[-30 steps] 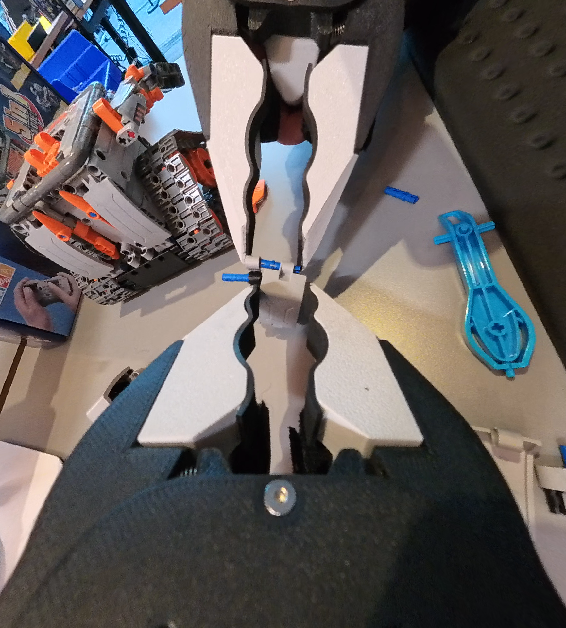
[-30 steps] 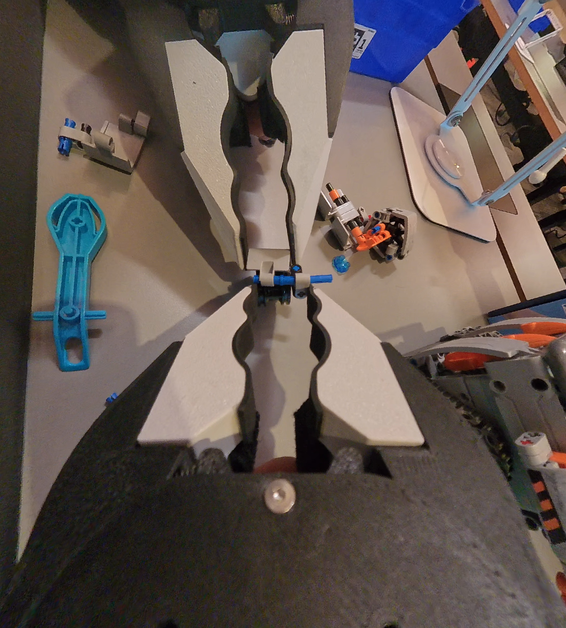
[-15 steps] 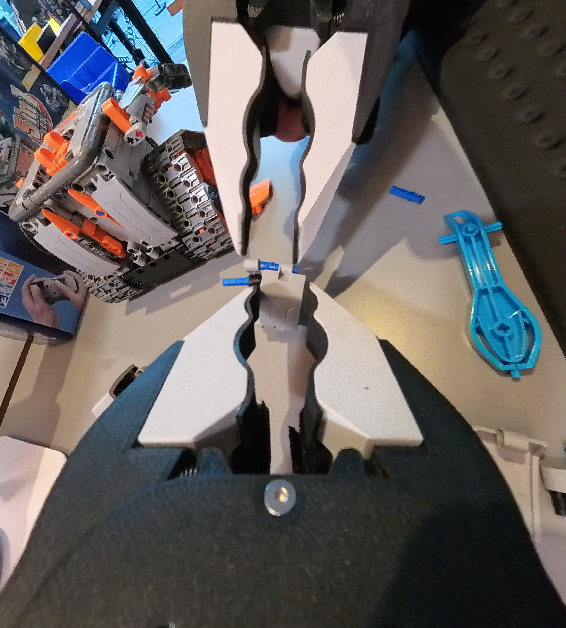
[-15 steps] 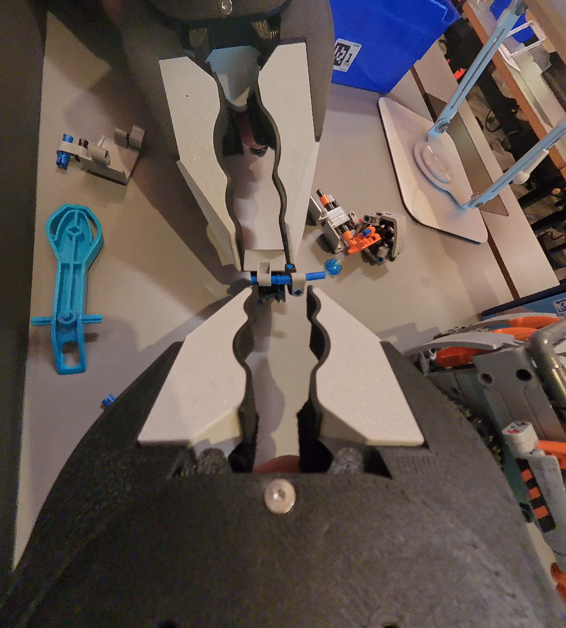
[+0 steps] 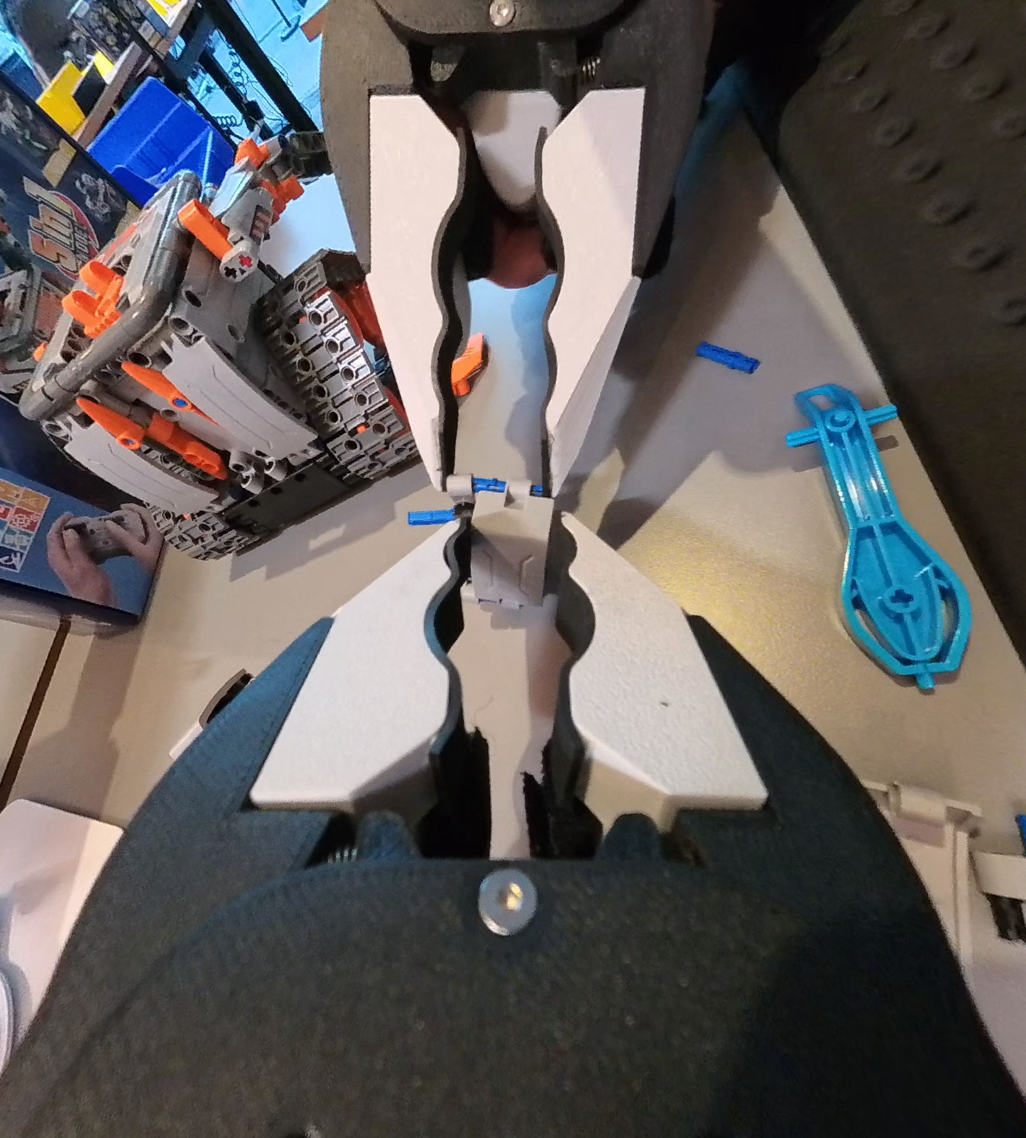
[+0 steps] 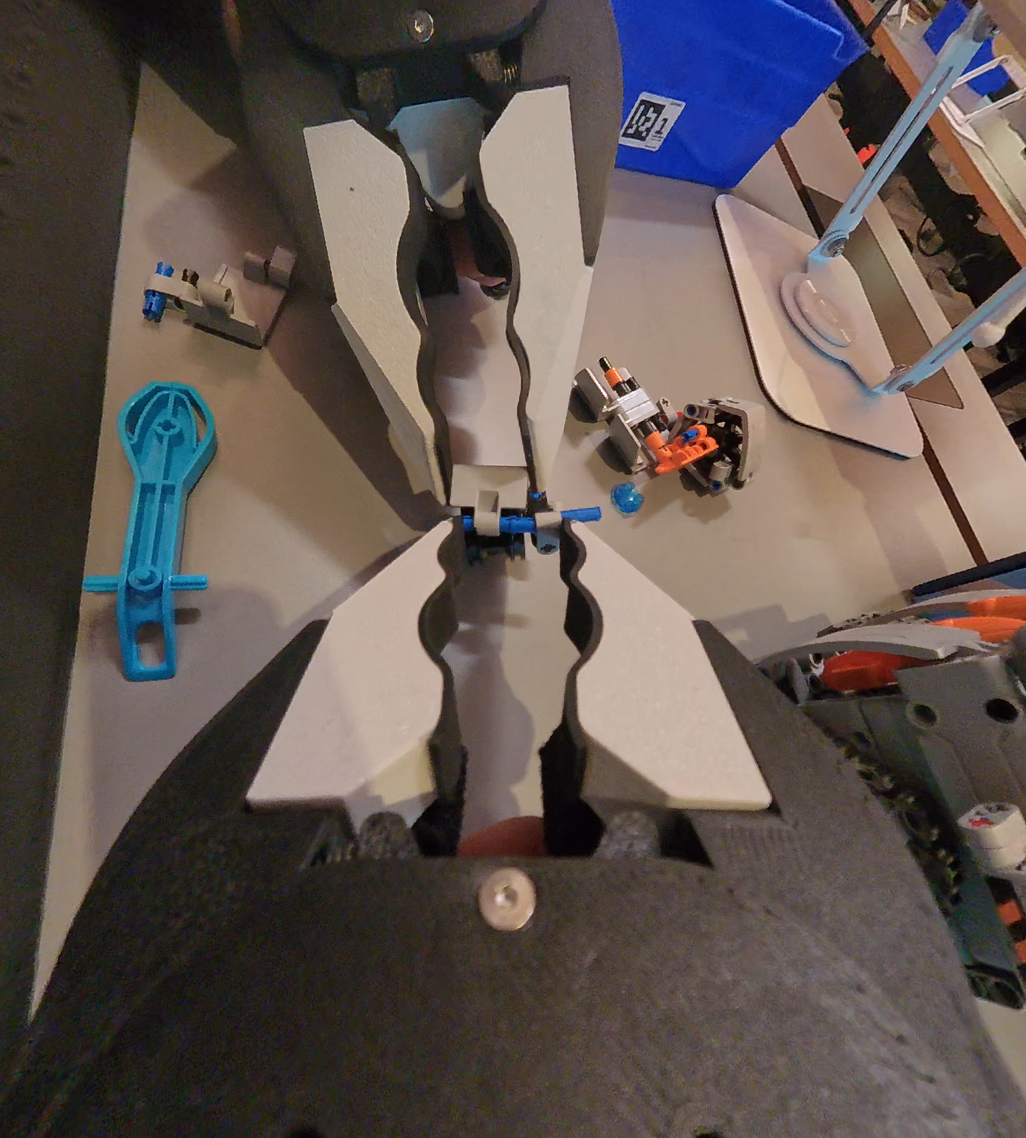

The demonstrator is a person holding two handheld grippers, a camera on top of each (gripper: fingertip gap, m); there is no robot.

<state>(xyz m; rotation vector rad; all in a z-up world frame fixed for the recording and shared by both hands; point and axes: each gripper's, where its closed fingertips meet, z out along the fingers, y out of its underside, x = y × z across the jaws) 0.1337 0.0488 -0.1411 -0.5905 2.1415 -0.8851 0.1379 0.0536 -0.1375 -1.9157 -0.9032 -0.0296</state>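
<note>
Left wrist view first: the left gripper (image 5: 507,557) has its jaws pinched narrow on a small grey panel piece (image 5: 509,554), held right at the tips, with a blue axle (image 5: 485,486) running across its far end through two little grey connectors. The right gripper (image 5: 498,486) comes in nose-to-nose from the far side, its jaws narrow too and closed on that axle end, so the tips of both nearly touch. Off to the left sits a big grey and orange tracked model (image 5: 202,394), close to the jaws, with a blue box (image 5: 36,554) by the table's left edge. To the right there's open table (image 5: 713,554) with a loose blue pin (image 5: 727,357) and a turquoise lever tool (image 5: 886,548) lying near the right edge, next to a dark dimpled mat (image 5: 960,215). Right wrist view: the right gripper (image 6: 507,532) grips the axle assembly at its tips, the blue axle (image 6: 522,520) sticking out to the right, and the left gripper (image 6: 485,486) holds the grey panel (image 6: 488,477) opposite. A small grey and orange sub-build (image 6: 670,431) and a clear blue stud (image 6: 626,496) lie just right of the tips, a grey bracket piece (image 6: 214,302) and the turquoise tool (image 6: 153,523) toward the left edge with bare table between.
</note>
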